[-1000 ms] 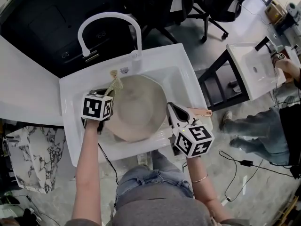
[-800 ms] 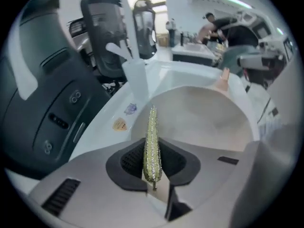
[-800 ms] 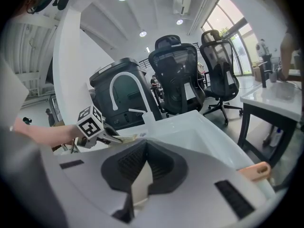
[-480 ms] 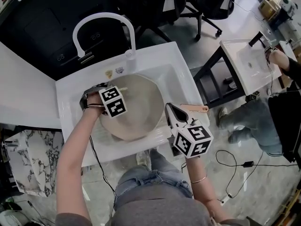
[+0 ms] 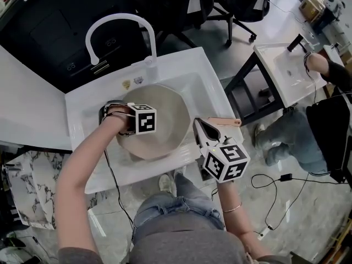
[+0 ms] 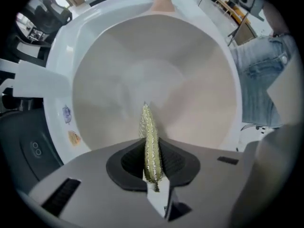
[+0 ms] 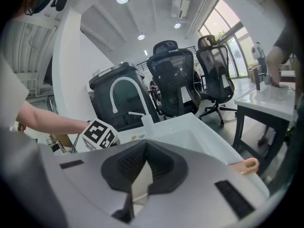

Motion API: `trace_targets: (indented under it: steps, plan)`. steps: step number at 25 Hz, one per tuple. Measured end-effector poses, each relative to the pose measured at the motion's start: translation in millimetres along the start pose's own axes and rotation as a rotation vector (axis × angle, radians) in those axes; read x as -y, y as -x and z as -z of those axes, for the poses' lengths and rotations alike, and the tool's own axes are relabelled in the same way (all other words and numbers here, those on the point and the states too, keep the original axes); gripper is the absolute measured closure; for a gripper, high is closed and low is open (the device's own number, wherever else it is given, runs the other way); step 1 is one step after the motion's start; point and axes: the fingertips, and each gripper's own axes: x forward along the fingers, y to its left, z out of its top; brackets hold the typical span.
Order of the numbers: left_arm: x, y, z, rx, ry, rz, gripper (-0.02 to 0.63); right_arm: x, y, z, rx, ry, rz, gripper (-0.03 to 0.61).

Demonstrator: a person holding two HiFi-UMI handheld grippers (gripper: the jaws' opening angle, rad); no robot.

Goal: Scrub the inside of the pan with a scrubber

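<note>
A beige pan [image 5: 173, 111] lies in the white sink [image 5: 190, 59], its handle [image 5: 225, 122] pointing right. My left gripper [image 5: 144, 120] hovers over the pan's left half, shut on a gold-green mesh scrubber [image 6: 147, 122]. In the left gripper view the gripper [image 6: 152, 151] points into the pan's bare inside [image 6: 161, 70], and the scrubber's tip sticks out beyond the jaws. My right gripper [image 5: 199, 126] sits at the pan's right rim by the handle's root. In its own view the right gripper [image 7: 147, 150] is shut, with nothing visible between the pads.
A white arched faucet [image 5: 118, 23] rises behind the basin. A black bin [image 7: 121, 96] and office chairs [image 7: 175, 80] stand beyond the sink. To the right is a second sink table [image 5: 286, 70] with another person [image 5: 330, 76]. Cables [image 5: 275, 183] lie on the floor.
My left gripper has swung from the pan's left rim rightward over the pan's inside, carrying the scrubber. The right gripper has stayed in place by the handle.
</note>
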Motion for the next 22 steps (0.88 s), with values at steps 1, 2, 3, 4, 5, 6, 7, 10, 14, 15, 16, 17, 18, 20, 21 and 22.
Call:
trace_targets:
  steps: [1, 2, 3, 4, 5, 6, 7, 10, 14, 15, 16, 17, 18, 20, 21, 22]
  plan:
    - [7.3, -0.3, 0.0, -0.018, -0.001, 0.036, 0.552, -0.9, 1.8, -0.1, 0.003, 0.000, 0.001, 0.568]
    - [14.5, -0.5, -0.3, -0.034, -0.002, 0.069, 0.552, -1.9, 3.8, -0.4, 0.007, 0.000, 0.002, 0.568]
    - [21.5, -0.6, -0.7, -0.049, -0.004, 0.100, 0.552, -2.6, 6.0, -0.8, 0.011, -0.002, 0.003, 0.568]
    - [28.2, -0.5, -1.4, -0.061, -0.005, 0.129, 0.552, -2.9, 8.4, -1.3, 0.015, -0.003, 0.005, 0.568]
    - [34.9, -0.5, -2.8, -0.067, -0.006, 0.159, 0.552, -2.8, 11.0, -1.7, 0.020, -0.004, 0.007, 0.568]
    - [41.7, -0.3, -4.7, -0.068, -0.008, 0.190, 0.552, -2.7, 13.6, -2.1, 0.024, -0.006, 0.011, 0.568]
    - [48.8, 0.0, -6.7, -0.067, -0.010, 0.223, 0.552, -2.5, 16.3, -2.0, 0.027, -0.007, 0.015, 0.568]
    - [72.5, 2.8, -15.2, -0.046, -0.020, 0.330, 0.552, -1.6, 24.0, 0.9, 0.031, -0.011, 0.029, 0.568]
    - [97.3, 8.4, -33.3, 0.011, -0.028, 0.435, 0.552, -0.3, 32.4, 6.3, 0.036, -0.020, 0.049, 0.568]
    - [101.6, 10.5, -39.7, 0.035, -0.023, 0.462, 0.552, -0.1, 34.0, 7.1, 0.037, -0.023, 0.053, 0.568]
    - [106.1, 13.2, -47.2, 0.063, -0.014, 0.494, 0.552, -0.1, 35.4, 7.8, 0.039, -0.026, 0.055, 0.568]
    - [110.5, 16.5, -55.6, 0.095, -0.001, 0.529, 0.552, -0.1, 36.6, 8.3, 0.040, -0.030, 0.057, 0.568]
    - [114.3, 19.8, -64.3, 0.128, 0.012, 0.563, 0.552, -0.3, 37.5, 8.6, 0.041, -0.034, 0.058, 0.568]
    - [118.9, 26.0, -82.5, 0.194, 0.042, 0.618, 0.552, -0.6, 39.1, 8.8, 0.043, -0.037, 0.061, 0.568]
    - [119.6, 29.0, -91.7, 0.227, 0.057, 0.637, 0.552, -0.3, 39.9, 8.8, 0.042, -0.037, 0.064, 0.568]
    - [119.0, 31.9, -100.8, 0.260, 0.073, 0.650, 0.552, 0.3, 40.6, 9.0, 0.041, -0.036, 0.067, 0.568]
